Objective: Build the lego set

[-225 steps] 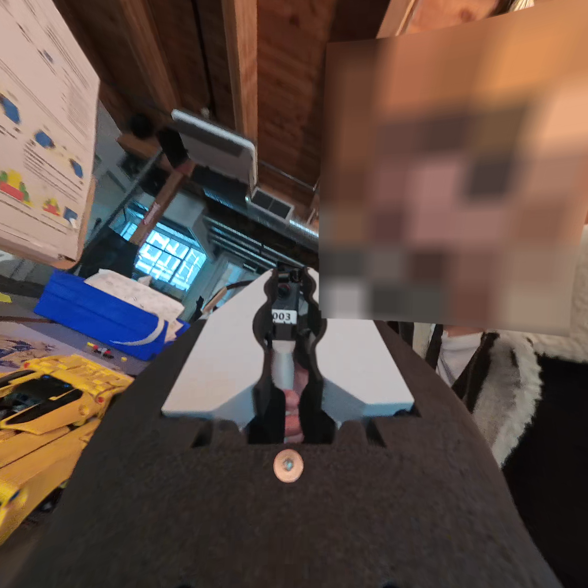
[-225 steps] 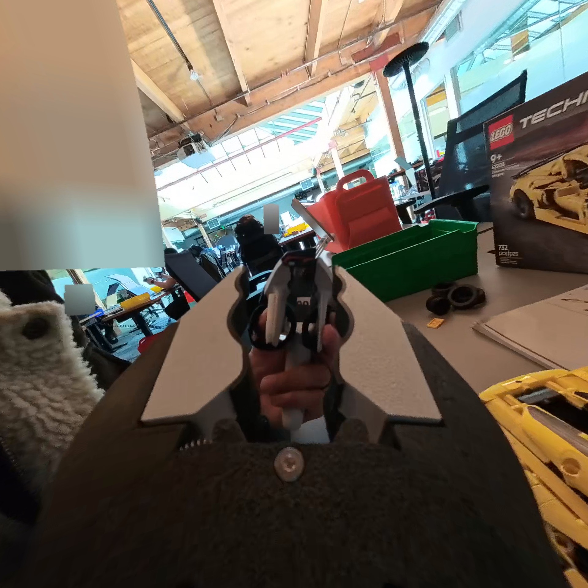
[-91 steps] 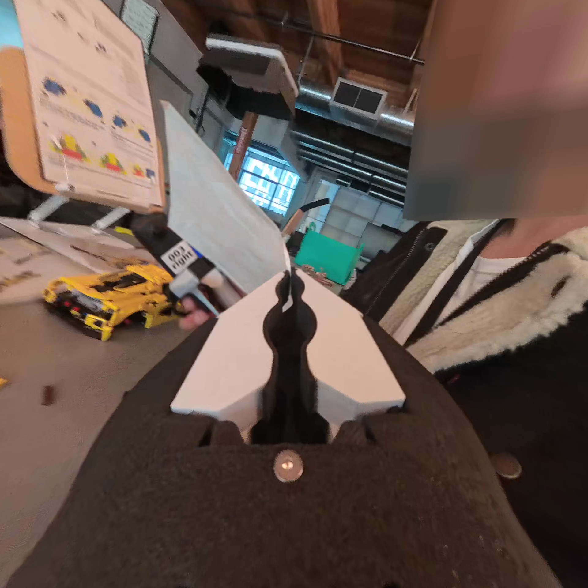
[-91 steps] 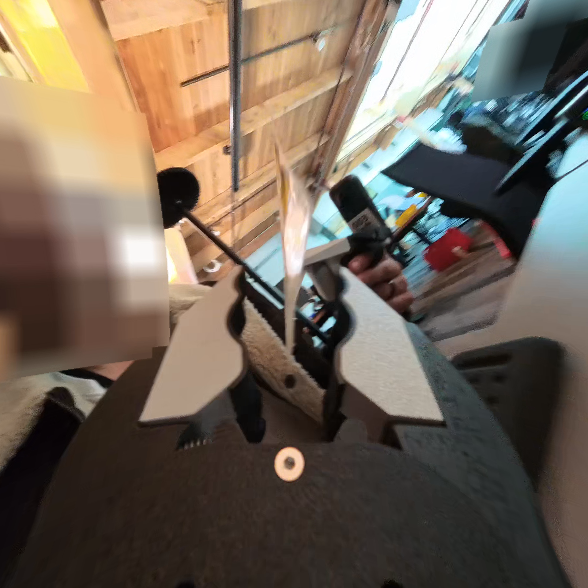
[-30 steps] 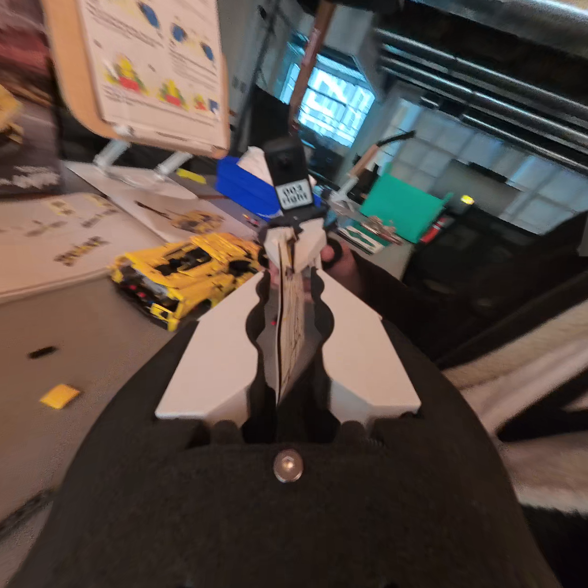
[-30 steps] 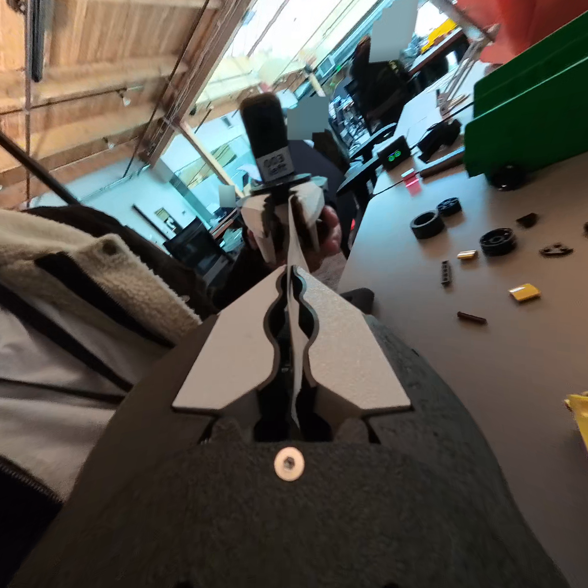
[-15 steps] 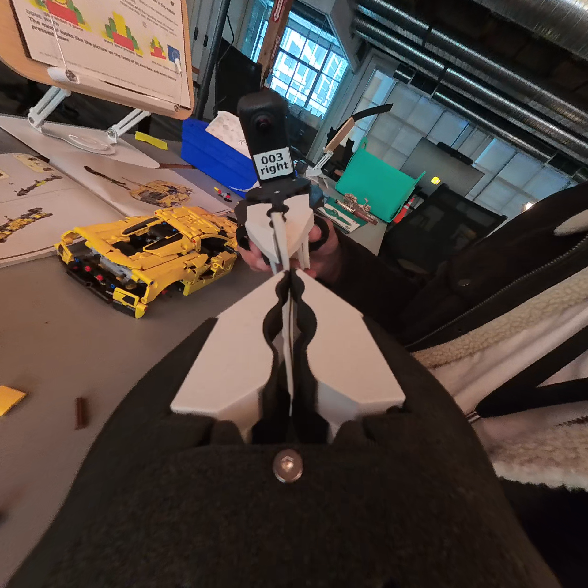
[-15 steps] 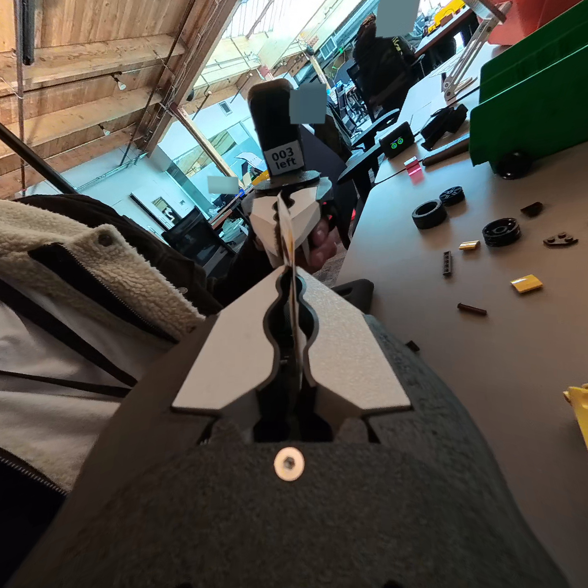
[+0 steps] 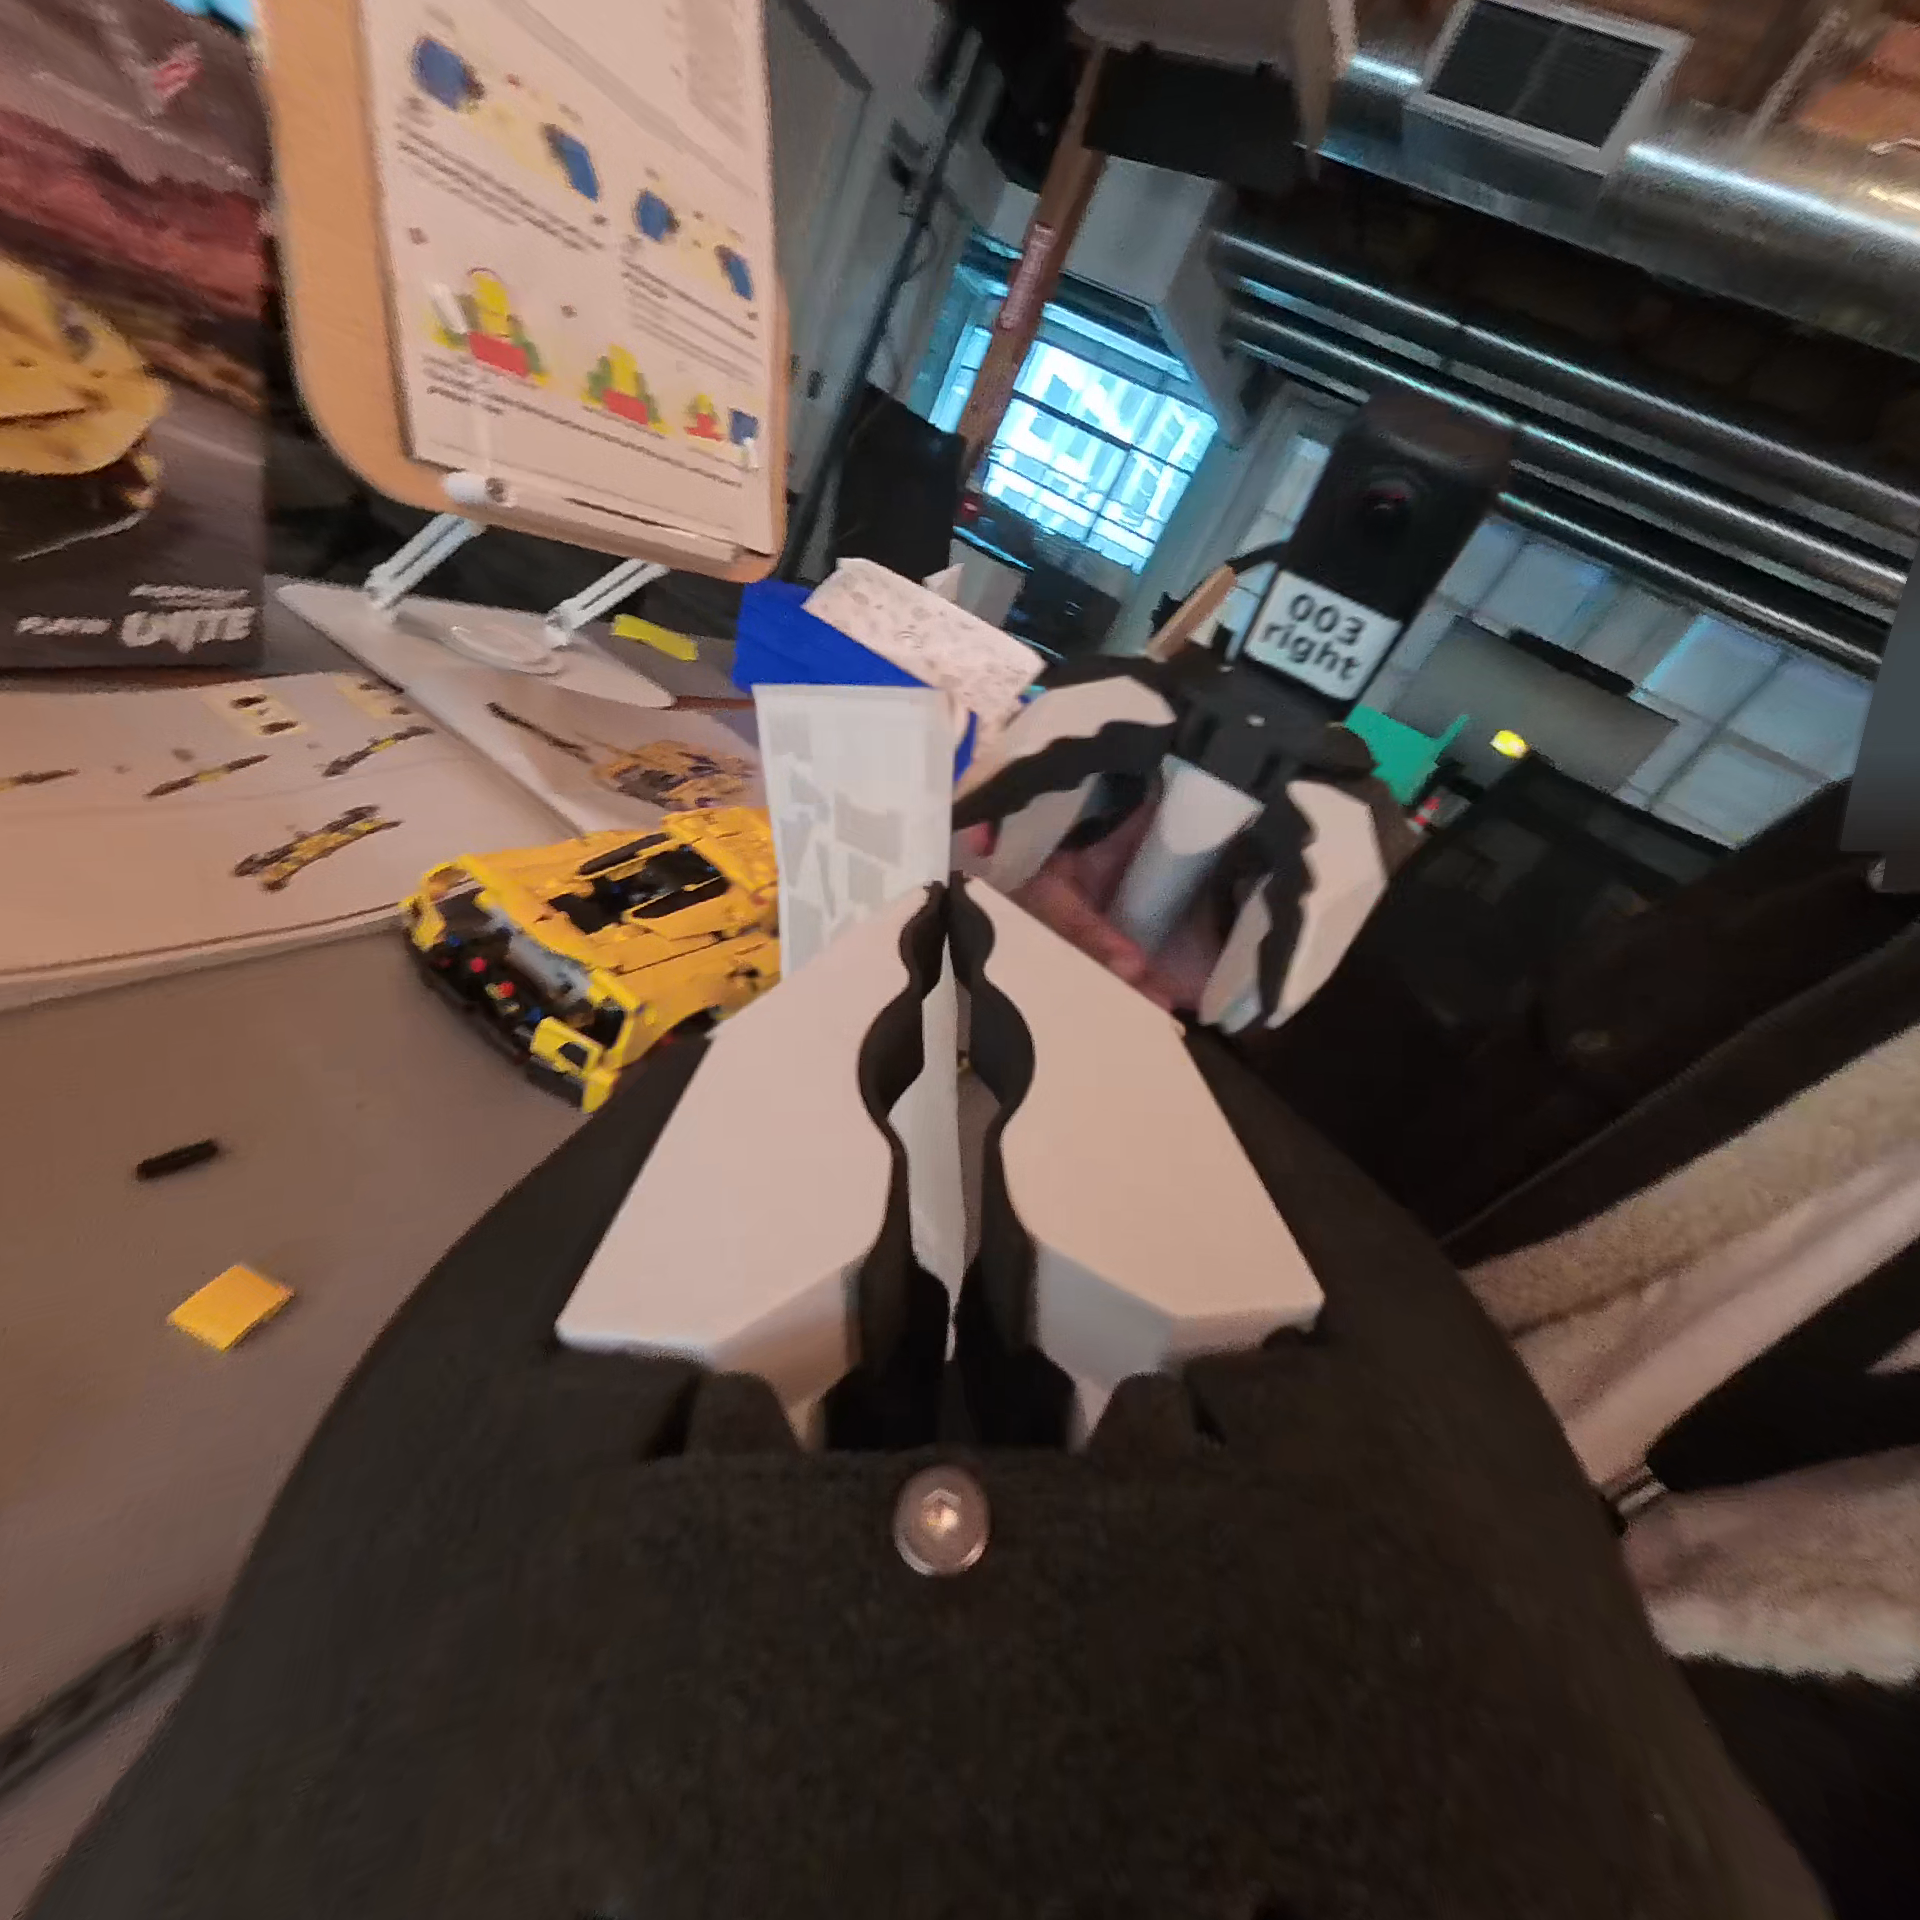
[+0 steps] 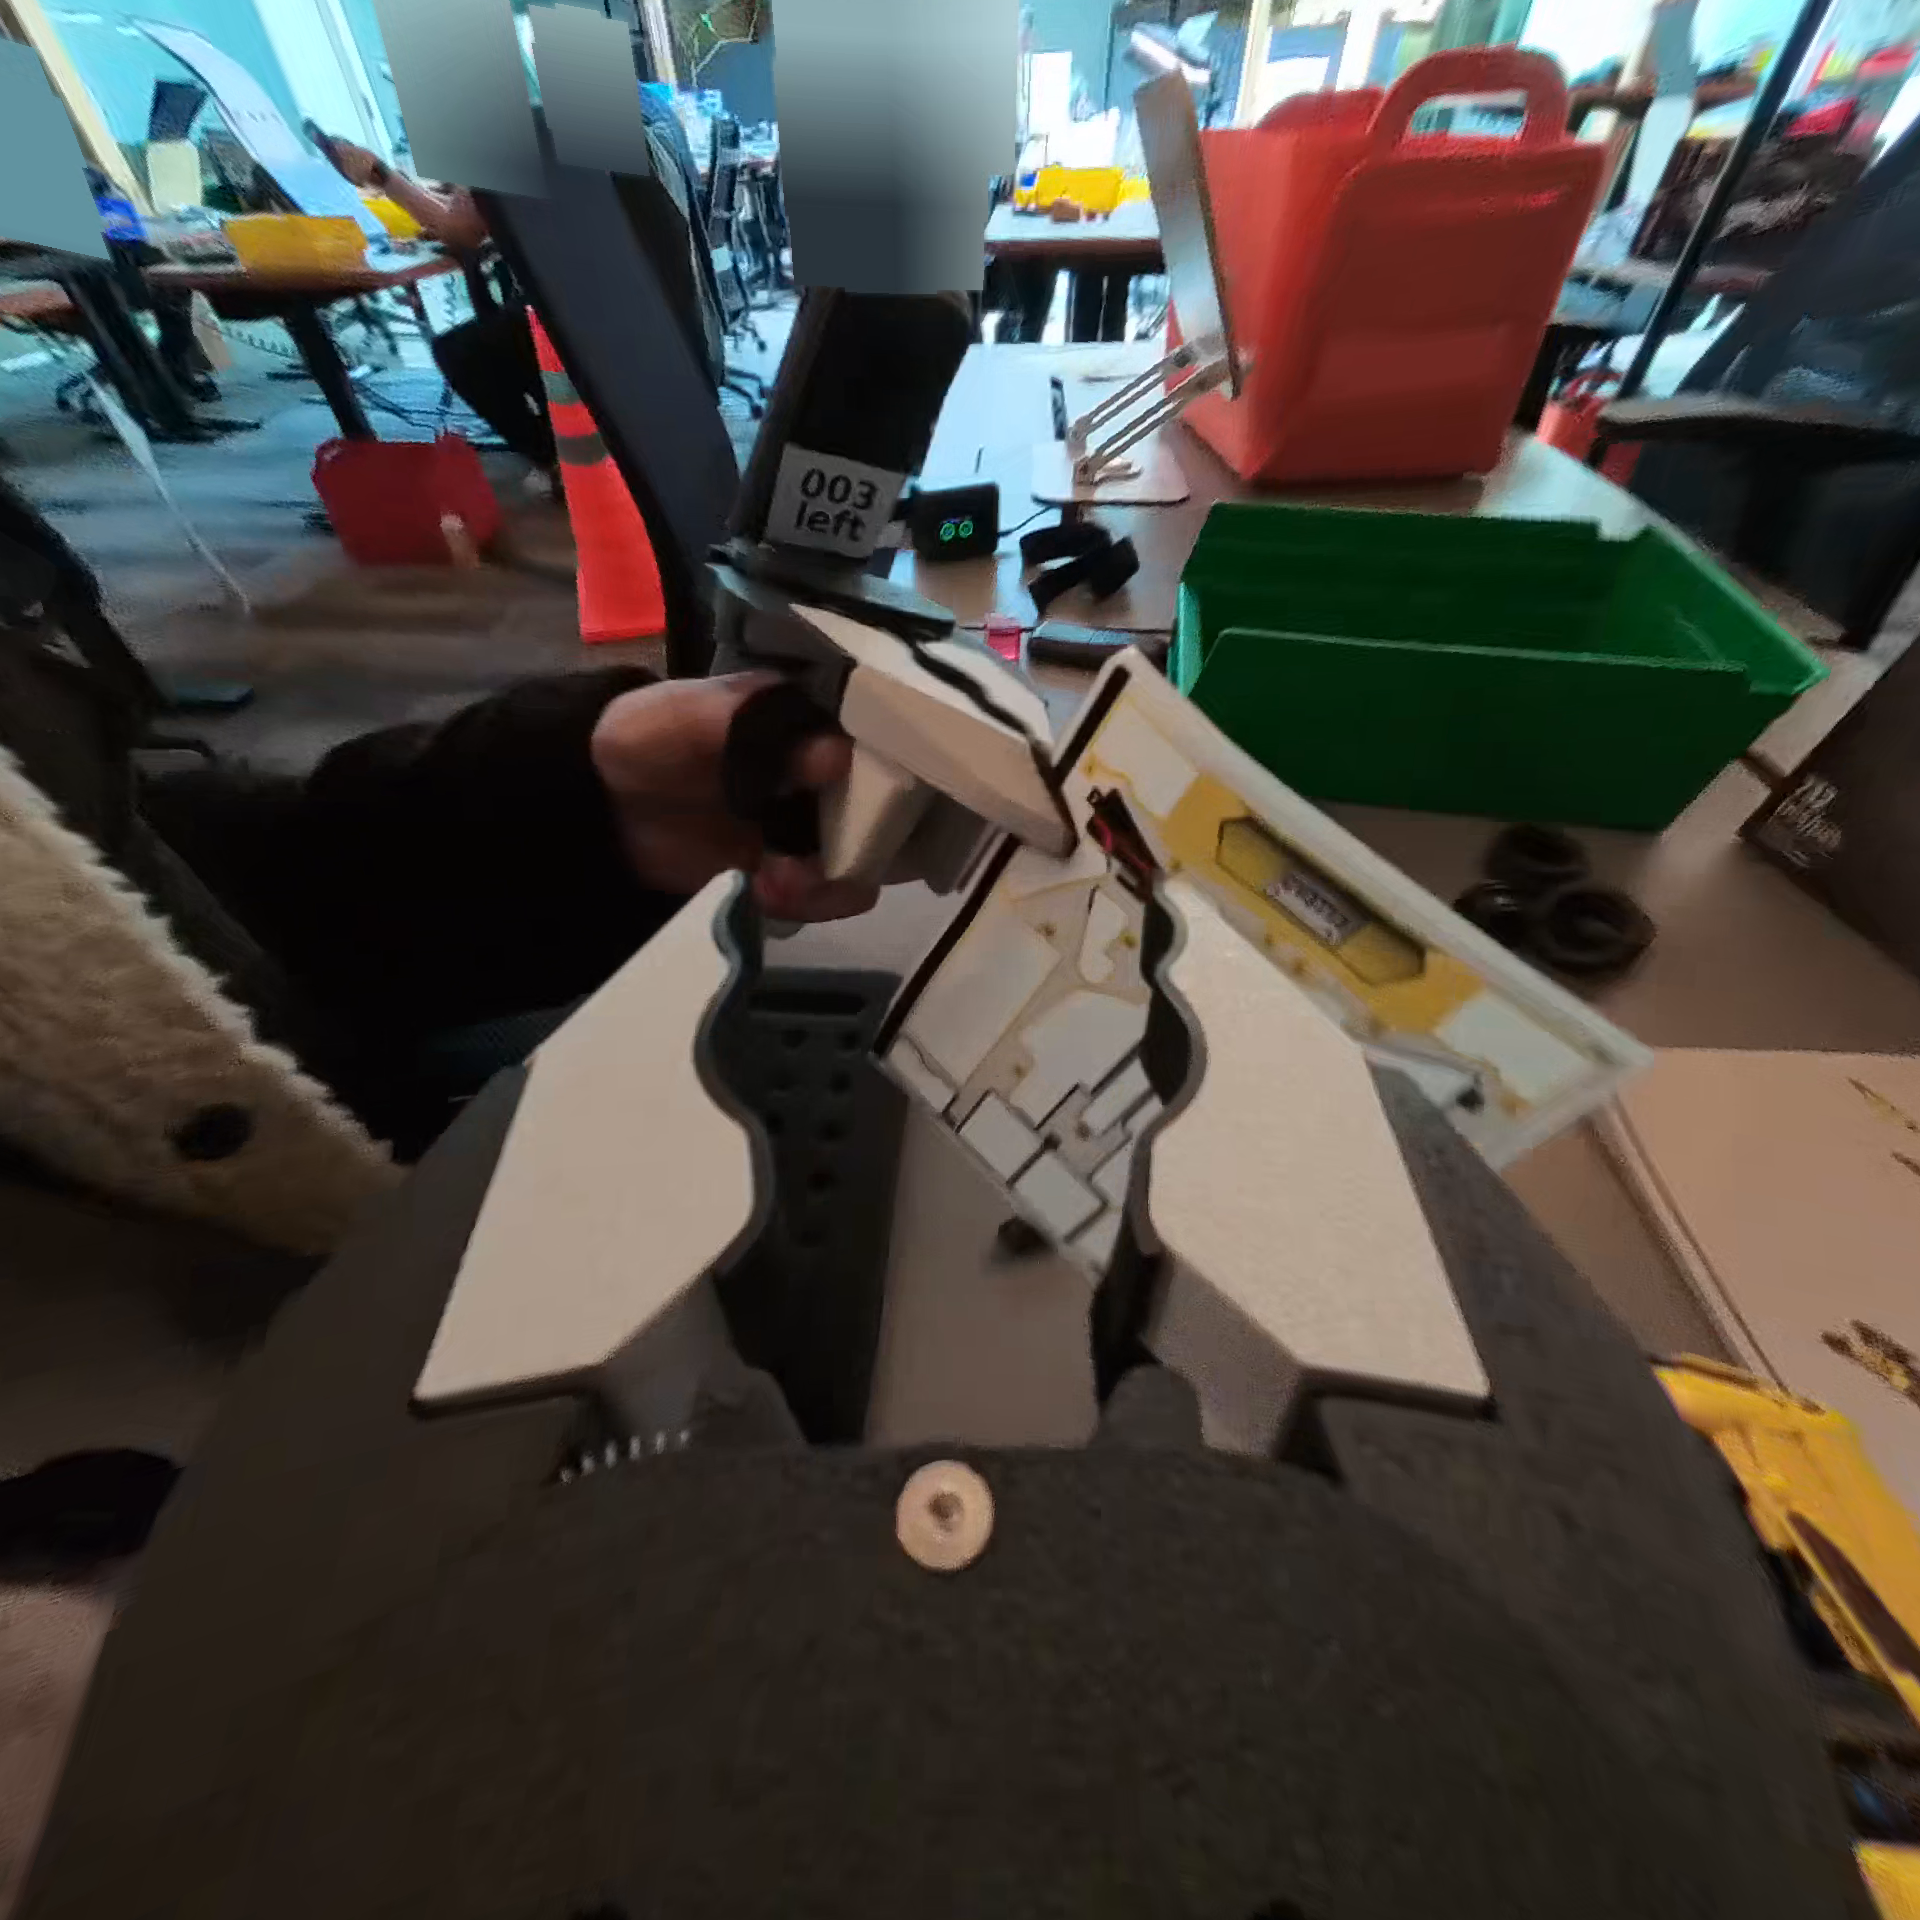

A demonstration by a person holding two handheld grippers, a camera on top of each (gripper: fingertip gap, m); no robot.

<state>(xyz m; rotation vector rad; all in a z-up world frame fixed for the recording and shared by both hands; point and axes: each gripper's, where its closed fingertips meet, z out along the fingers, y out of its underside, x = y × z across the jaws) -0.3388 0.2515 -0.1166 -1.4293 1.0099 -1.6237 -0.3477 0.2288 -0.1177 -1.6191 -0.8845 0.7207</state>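
My left gripper [image 9: 948, 896] is shut on a white sticker sheet [image 9: 857, 821], which stands up from its tips. In the right wrist view the same sheet [image 10: 1247, 883] shows its yellow and white stickers, pinched at one edge by the left gripper [image 10: 1055, 826]. My right gripper [image 10: 945, 914] is open; the sheet's lower corner lies between its fingers, close to the right finger, and is not clamped. The right gripper also shows open in the left wrist view [image 9: 1174, 862]. The yellow Lego car [image 9: 603, 935] sits on the table behind the sheet, and its edge shows at the lower right [image 10: 1787, 1507].
An open instruction booklet [image 9: 208, 810], a clipboard on a stand [image 9: 561, 260], the set's box [image 9: 104, 416] and a blue bin [image 9: 790, 644] stand at the back. A yellow tile [image 9: 229, 1304] and a black pin [image 9: 177, 1158] lie loose. There are also a green bin [image 10: 1455, 675], a red tote [image 10: 1382, 312] and black tyres [image 10: 1558, 904]. Less than 4 cm separates the two grippers' tips. Both grippers' tips are roughly 20 cm from the yellow tile [image 9: 229, 1304].
Half a second ago both grippers pinched the sheet edge-on. The right gripper has opened and let go. The left gripper has swung the sheet so that its face shows.
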